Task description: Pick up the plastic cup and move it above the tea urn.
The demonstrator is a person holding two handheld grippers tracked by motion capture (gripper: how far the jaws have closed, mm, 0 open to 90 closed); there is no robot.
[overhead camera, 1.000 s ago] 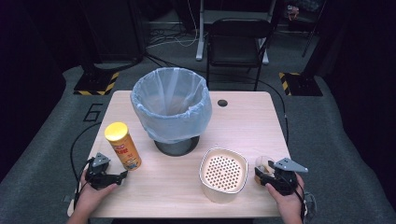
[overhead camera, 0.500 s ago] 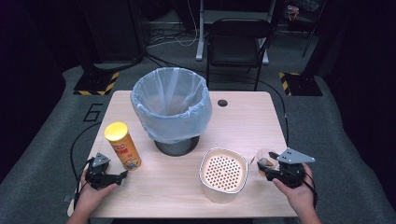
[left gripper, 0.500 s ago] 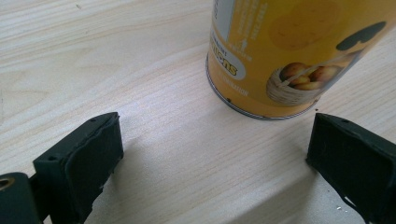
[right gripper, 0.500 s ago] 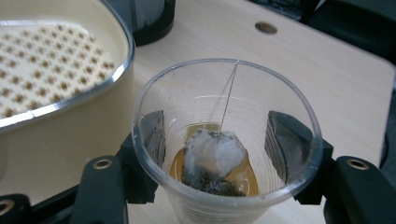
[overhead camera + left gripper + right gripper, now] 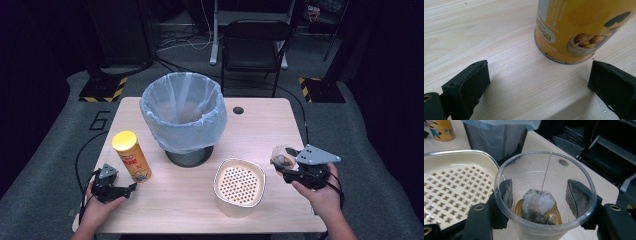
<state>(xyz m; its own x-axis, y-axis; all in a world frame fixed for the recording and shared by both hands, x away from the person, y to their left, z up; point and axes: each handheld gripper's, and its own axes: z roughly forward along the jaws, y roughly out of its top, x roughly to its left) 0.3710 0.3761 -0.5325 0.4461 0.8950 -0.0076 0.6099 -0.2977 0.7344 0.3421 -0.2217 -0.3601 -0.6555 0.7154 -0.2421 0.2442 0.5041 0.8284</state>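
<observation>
Two hand-held black plastic grippers: left gripper (image 5: 131, 188) small, with a grey three-cornered plate on top and a thin black cable trailing behind; right gripper (image 5: 281, 169) bigger, same grey plate. Matte black rubbery jaw pads, chipped at the edges; brass-ringed screw holes below them. Bare forearms, no sleeves.

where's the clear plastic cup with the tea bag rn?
High view: the clear plastic cup sits between the right gripper's jaws at the table's right edge, just right of the cream perforated container; the tea bag lies in its bottom.
</observation>
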